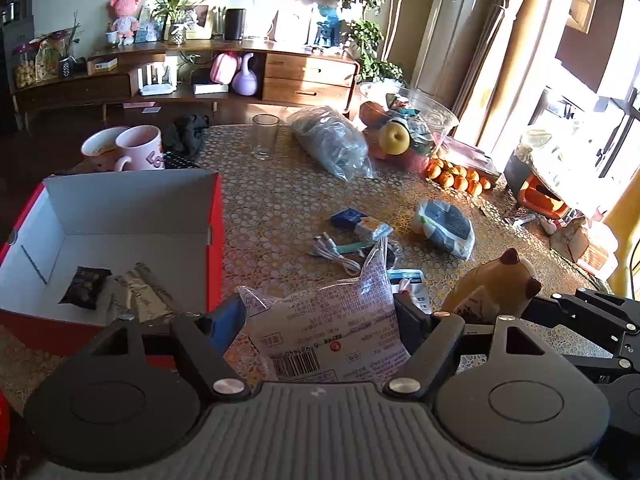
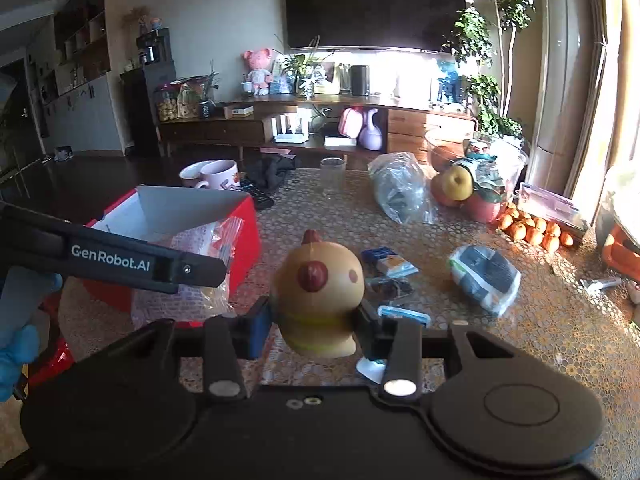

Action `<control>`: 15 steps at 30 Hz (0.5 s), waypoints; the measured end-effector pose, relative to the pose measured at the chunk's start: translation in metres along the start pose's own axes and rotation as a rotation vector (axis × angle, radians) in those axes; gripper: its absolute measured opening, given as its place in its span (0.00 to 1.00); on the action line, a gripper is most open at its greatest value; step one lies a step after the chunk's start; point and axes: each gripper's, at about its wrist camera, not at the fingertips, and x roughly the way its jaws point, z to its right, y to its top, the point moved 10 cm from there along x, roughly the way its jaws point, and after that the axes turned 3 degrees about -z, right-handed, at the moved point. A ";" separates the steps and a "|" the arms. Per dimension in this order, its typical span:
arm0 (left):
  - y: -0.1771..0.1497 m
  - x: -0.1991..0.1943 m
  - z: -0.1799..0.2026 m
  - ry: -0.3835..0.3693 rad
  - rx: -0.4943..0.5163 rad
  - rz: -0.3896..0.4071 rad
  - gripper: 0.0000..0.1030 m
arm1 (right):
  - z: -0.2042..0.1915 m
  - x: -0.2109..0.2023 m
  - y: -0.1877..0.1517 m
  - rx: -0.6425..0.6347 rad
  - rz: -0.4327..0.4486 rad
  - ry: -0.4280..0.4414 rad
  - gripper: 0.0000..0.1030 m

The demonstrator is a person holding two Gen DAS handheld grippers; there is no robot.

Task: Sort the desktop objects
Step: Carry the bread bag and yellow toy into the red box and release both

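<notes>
The red box (image 1: 120,240) is open on top. Cables (image 1: 340,252) and packets (image 1: 444,228) obstruct the worktop (image 1: 280,200) centre.

Harsh sun glare from right-side windows (image 1: 592,80), dim left, fisheye-warped edges, slight blur.

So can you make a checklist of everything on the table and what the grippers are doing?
Surface: table with a patterned cover, sunlit on the right.
Job's things: red box holding two snack packs; printed bag; chick toy.
Clutter: mug, glass, grey plastic bag, fruit bowl, oranges, wrapped bundle, small packets.
Grippers: left gripper shut on the printed bag beside the box; right gripper shut on the chick toy.
Cables: white cable loose mid-table.
Surroundings: TV, wooden cabinet, plants, bright window at right.
</notes>
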 end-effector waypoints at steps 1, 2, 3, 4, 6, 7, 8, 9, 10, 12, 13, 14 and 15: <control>-0.001 -0.004 -0.008 0.005 -0.005 0.001 0.76 | -0.008 0.000 0.002 -0.008 0.000 0.010 0.42; -0.003 -0.008 -0.016 0.011 -0.007 0.002 0.76 | -0.016 0.000 0.004 -0.016 0.000 0.021 0.42; -0.004 -0.011 -0.023 0.019 -0.010 0.003 0.76 | -0.024 0.001 0.005 -0.021 -0.001 0.034 0.42; -0.006 -0.015 -0.029 0.025 -0.013 0.004 0.76 | -0.031 0.002 0.006 -0.024 -0.004 0.046 0.42; -0.009 -0.021 -0.042 0.033 -0.017 0.003 0.76 | -0.046 0.005 0.007 -0.031 -0.012 0.074 0.42; -0.010 -0.023 -0.048 0.038 -0.021 0.003 0.76 | -0.053 0.007 0.009 -0.037 -0.014 0.086 0.42; -0.011 -0.025 -0.054 0.039 -0.025 0.002 0.76 | -0.059 0.009 0.011 -0.042 -0.016 0.095 0.42; -0.011 -0.027 -0.060 0.044 -0.028 0.003 0.75 | -0.065 0.010 0.012 -0.046 -0.018 0.103 0.42; -0.012 -0.030 -0.068 0.054 -0.032 0.006 0.75 | -0.071 0.012 0.014 -0.051 -0.021 0.114 0.42; -0.012 -0.033 -0.079 0.063 -0.038 0.009 0.71 | -0.083 0.017 0.016 -0.068 -0.024 0.124 0.42; -0.011 -0.034 -0.085 0.062 -0.041 0.015 0.70 | -0.088 0.020 0.018 -0.077 -0.024 0.125 0.42; -0.010 -0.035 -0.090 0.066 -0.043 0.023 0.69 | -0.092 0.023 0.020 -0.085 -0.023 0.125 0.42; -0.009 -0.036 -0.095 0.073 -0.040 0.029 0.67 | -0.097 0.026 0.022 -0.091 -0.024 0.129 0.42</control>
